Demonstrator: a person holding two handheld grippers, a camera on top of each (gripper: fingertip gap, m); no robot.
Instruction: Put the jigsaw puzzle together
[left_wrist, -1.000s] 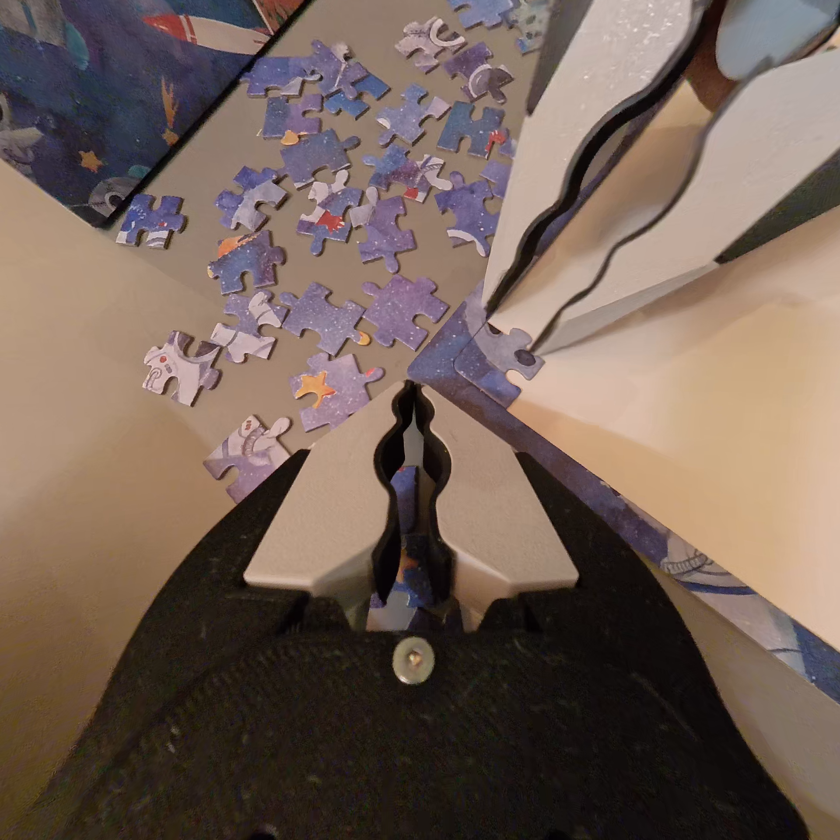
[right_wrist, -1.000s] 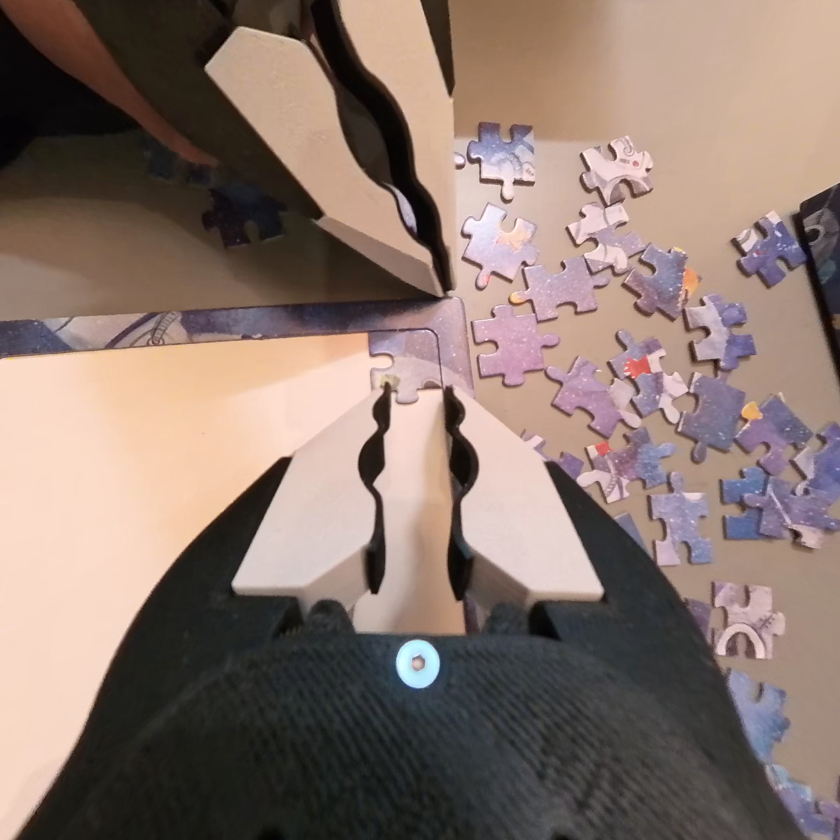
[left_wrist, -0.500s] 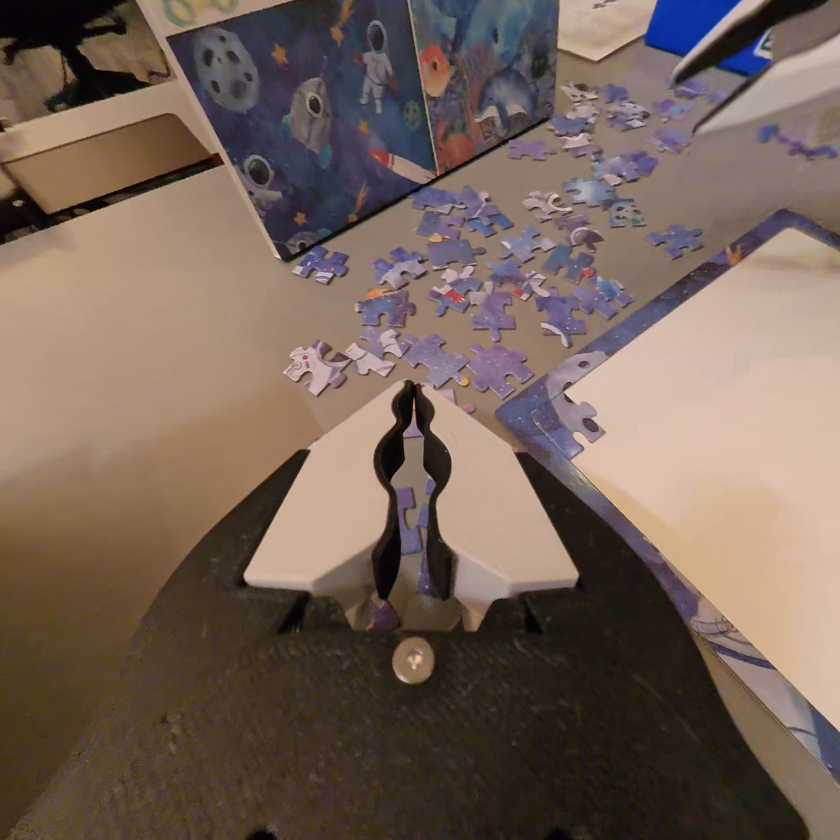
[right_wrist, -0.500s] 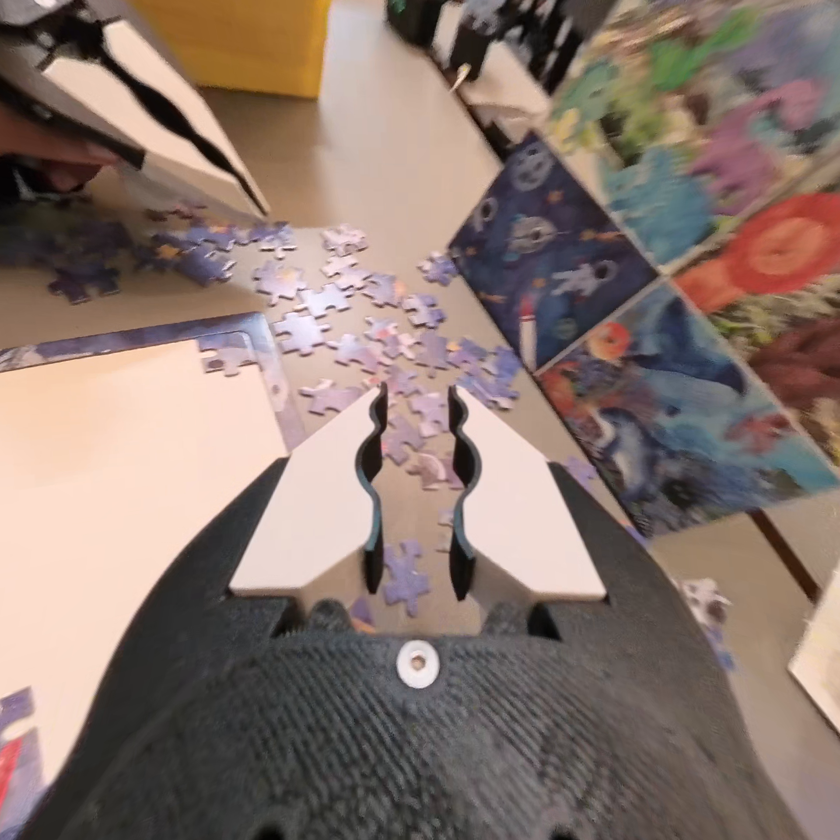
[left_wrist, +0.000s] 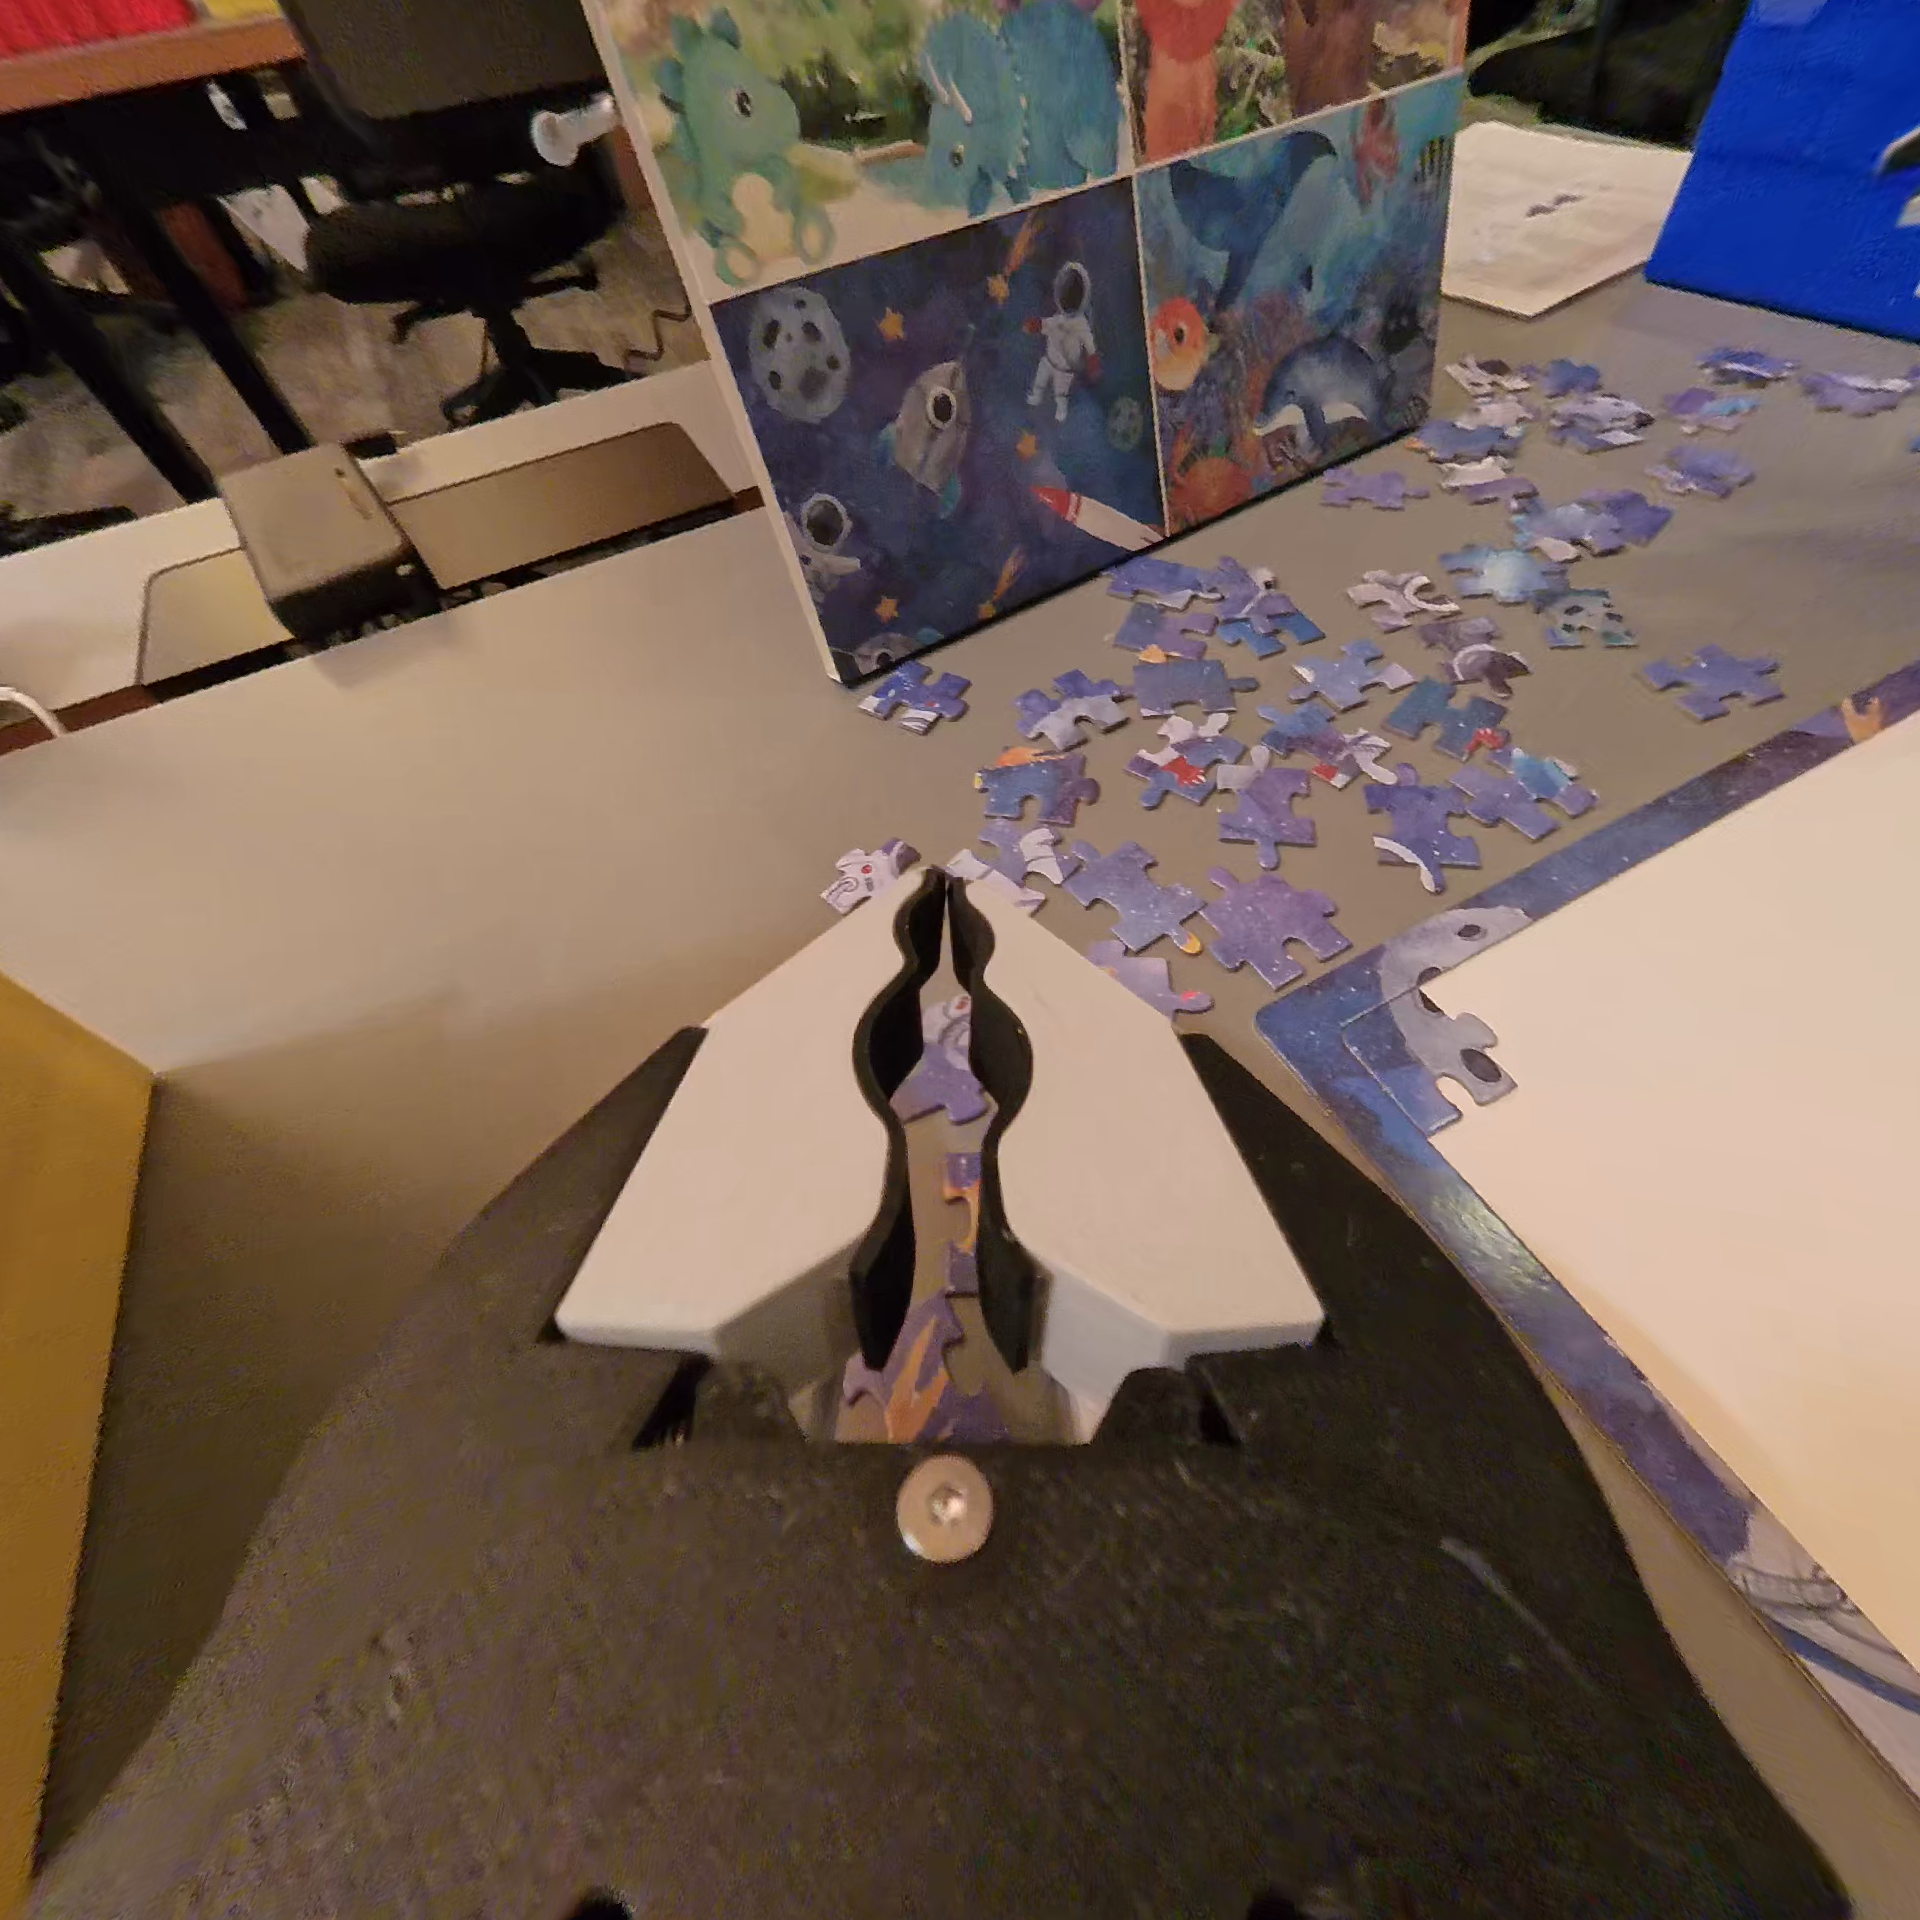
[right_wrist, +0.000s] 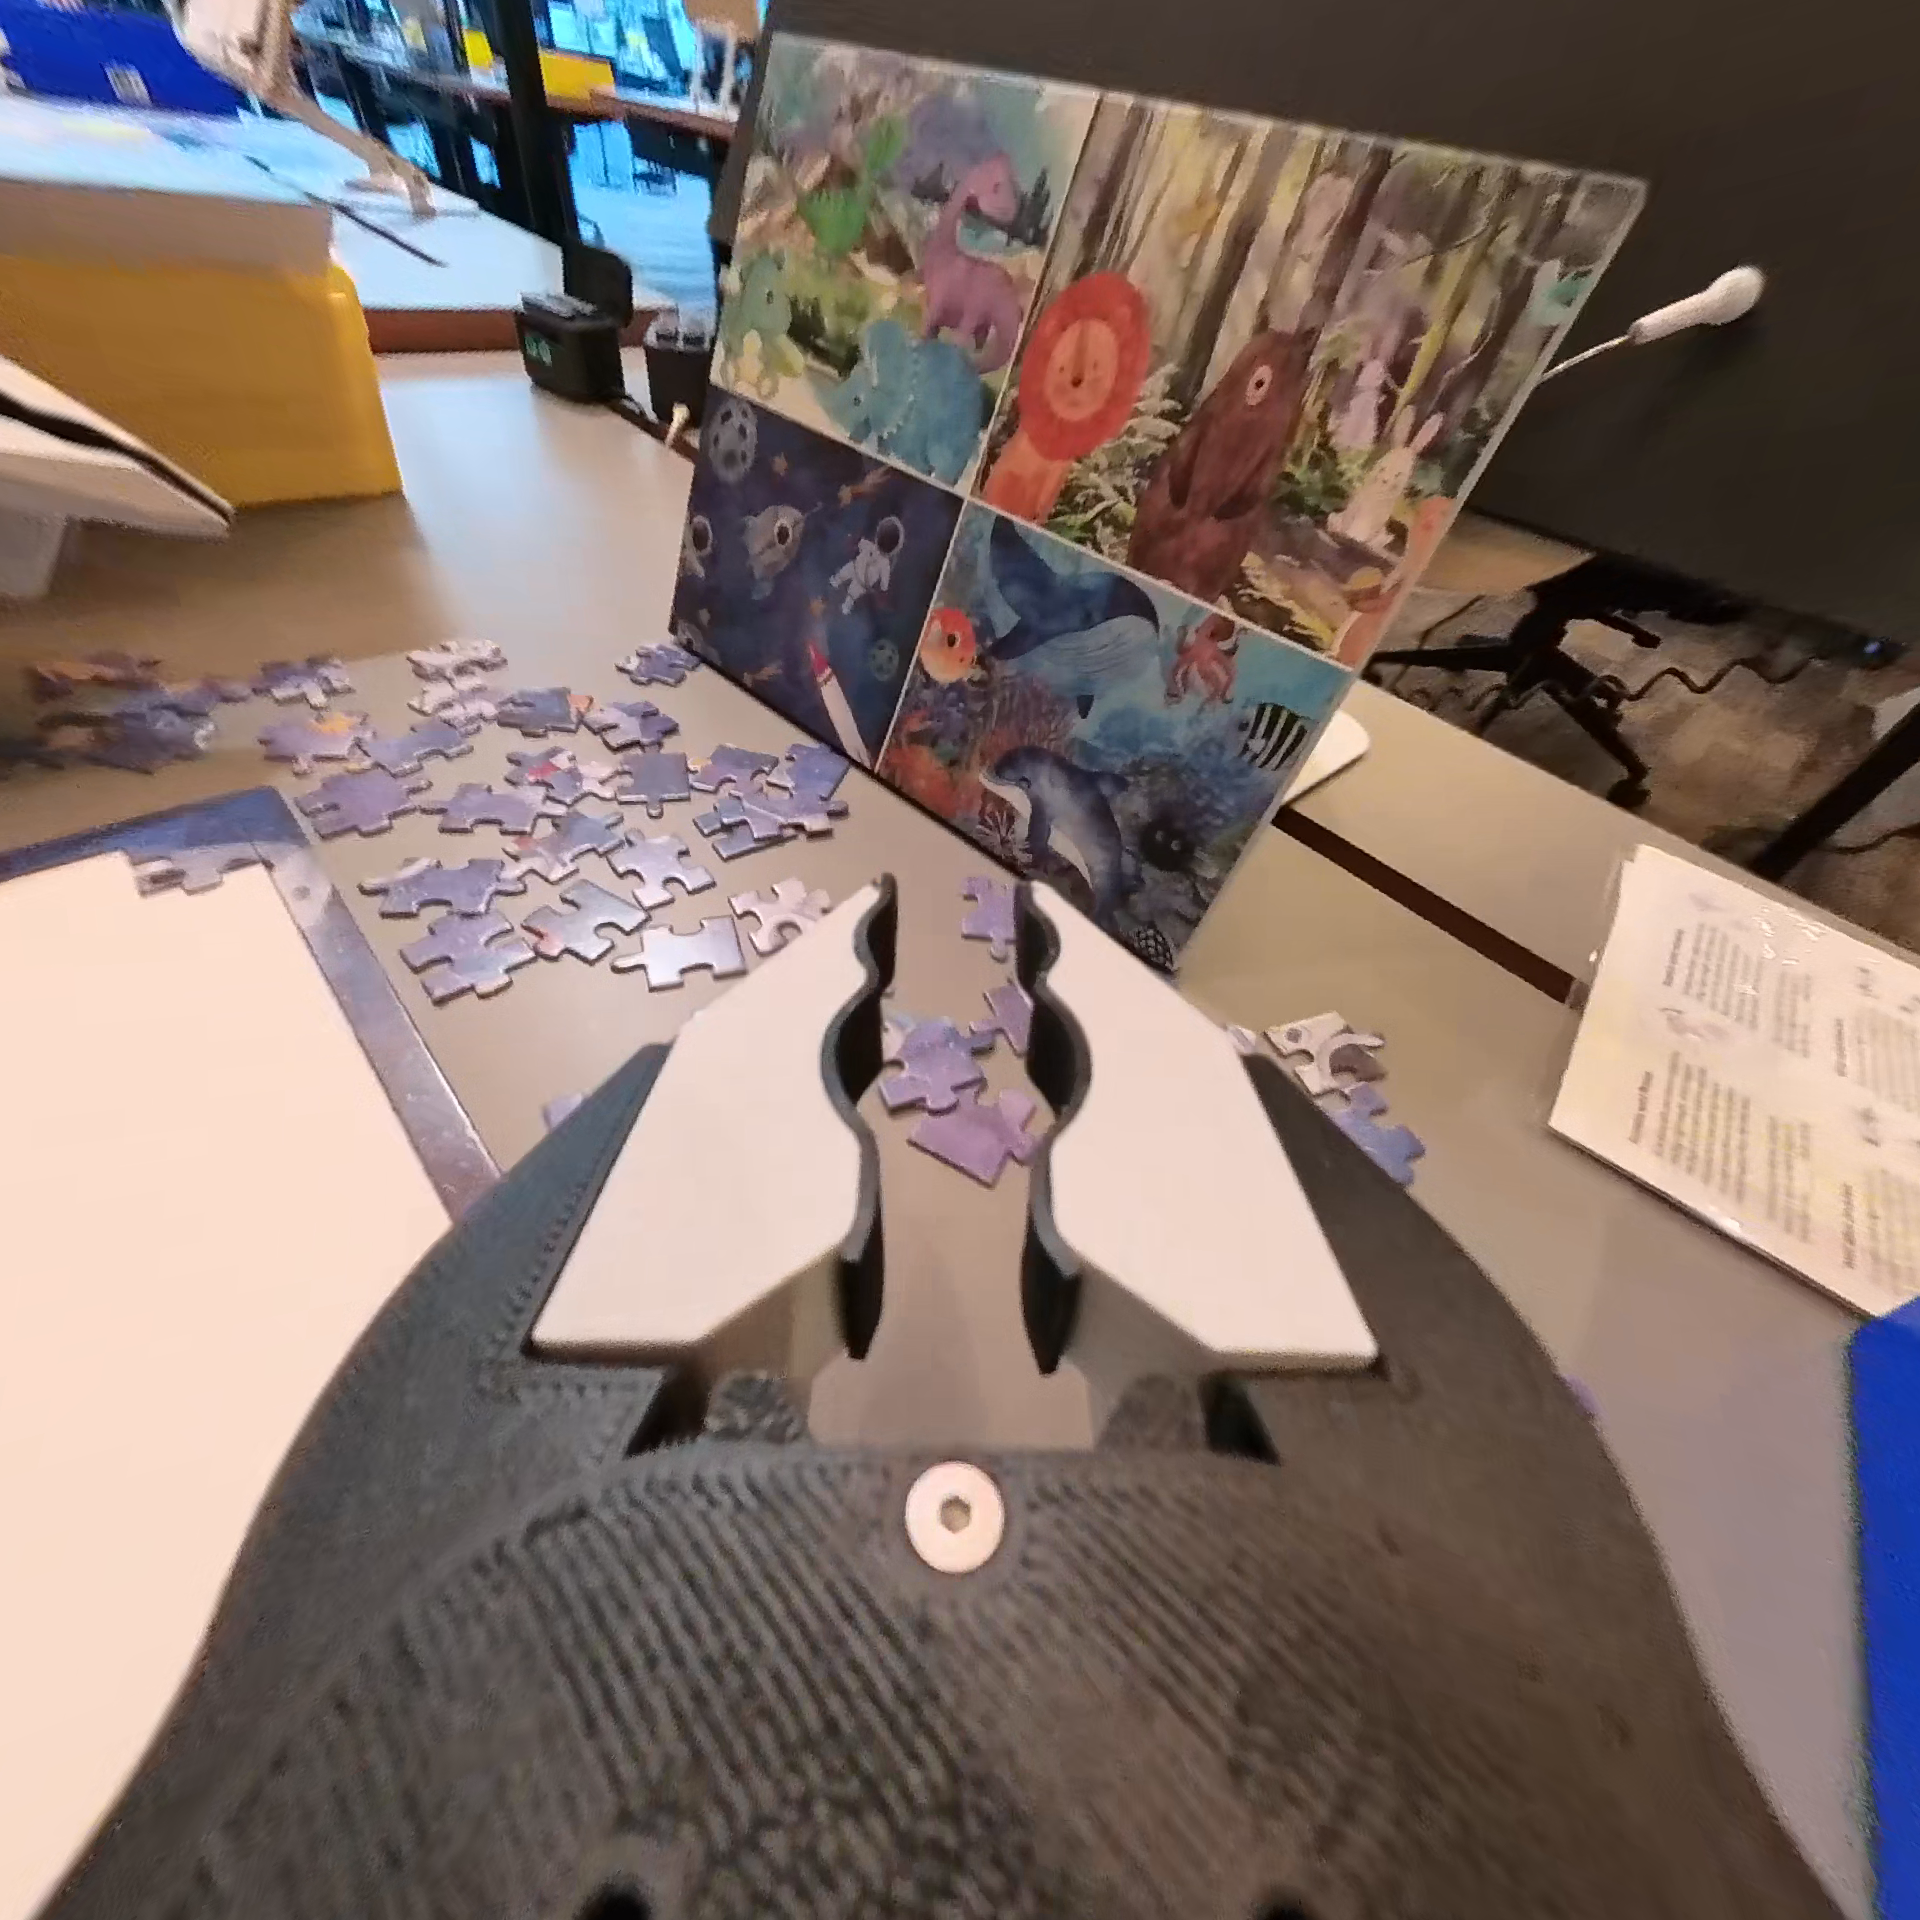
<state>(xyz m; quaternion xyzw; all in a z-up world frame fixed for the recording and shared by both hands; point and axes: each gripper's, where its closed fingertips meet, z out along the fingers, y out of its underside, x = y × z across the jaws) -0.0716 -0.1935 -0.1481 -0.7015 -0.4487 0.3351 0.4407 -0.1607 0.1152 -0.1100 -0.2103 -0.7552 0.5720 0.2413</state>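
Observation:
The puzzle frame (left_wrist: 1662, 826) is a cream board with a dark blue border, at the right in the left wrist view. One blue corner piece (left_wrist: 1434, 1060) sits in its near corner. Many loose blue and purple pieces (left_wrist: 1278, 925) lie on the grey table beside that corner. My left gripper (left_wrist: 945, 883) is shut and empty, held above the pieces left of the frame. My right gripper (right_wrist: 956, 899) is open and empty, above loose pieces (right_wrist: 582, 904) to the right of the frame (right_wrist: 395, 1018). The corner piece (right_wrist: 187, 868) shows there too.
A picture board (left_wrist: 987, 416) with four scenes stands upright behind the pieces; it also shows in the right wrist view (right_wrist: 1039, 520). A yellow box (right_wrist: 208, 384), a printed sheet (right_wrist: 1766, 1091) and a blue object (left_wrist: 1818, 156) lie around. The left gripper (right_wrist: 94, 457) shows far left. Left tips to right tips: about 35 centimeters. My right gripper is the nearer one to the blue object (left_wrist: 1818, 156): about 25 centimeters, against 55 centimeters.
Both grippers have lifted away from the frame's corner and tilted up, so the views now look across the table. The left stays shut, the right stays open.

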